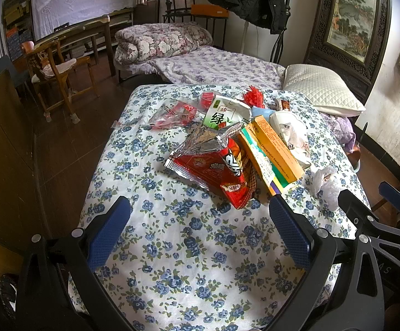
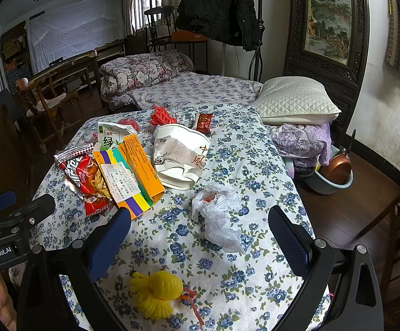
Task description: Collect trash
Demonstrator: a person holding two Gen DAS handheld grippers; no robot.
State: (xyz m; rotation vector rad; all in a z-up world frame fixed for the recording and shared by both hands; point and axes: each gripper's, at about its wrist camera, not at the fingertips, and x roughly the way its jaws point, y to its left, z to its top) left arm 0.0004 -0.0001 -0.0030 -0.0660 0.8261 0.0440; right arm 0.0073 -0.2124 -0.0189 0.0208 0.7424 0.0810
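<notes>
Both grippers hover above a surface covered with a blue-flowered cloth (image 1: 188,237), and both sets of jaws stand wide with nothing between them. The left gripper (image 1: 200,215) points toward 12 o'clock, its blue pads apart over bare cloth, and the right gripper (image 2: 200,223) does the same in its own view.

The trash lies in a loose heap. From the left wrist view, a red snack bag (image 1: 213,165) with a torn silver top sits just ahead of the jaws at 12 o'clock, touching an orange medicine box (image 1: 271,151) at its 3 o'clock side. Behind them at 12 o'clock lies a crushed green tea carton (image 1: 224,113), with a clear red-printed wrapper (image 1: 175,114) at 10 o'clock. A crushed white paper bowl (image 1: 293,135) rests beside the box at 1 o'clock.

From the right wrist view, a crumpled white plastic bag (image 2: 219,215) lies between the open jaws at 12 o'clock, apart from both pads. A yellow foam fruit net (image 2: 158,289) sits close in at 6 o'clock. A red foam net (image 2: 161,117) and a small red sachet (image 2: 204,122) lie far back near 12 o'clock. A white quilted pillow (image 2: 293,102) rests on the bed at 1 o'clock.
</notes>
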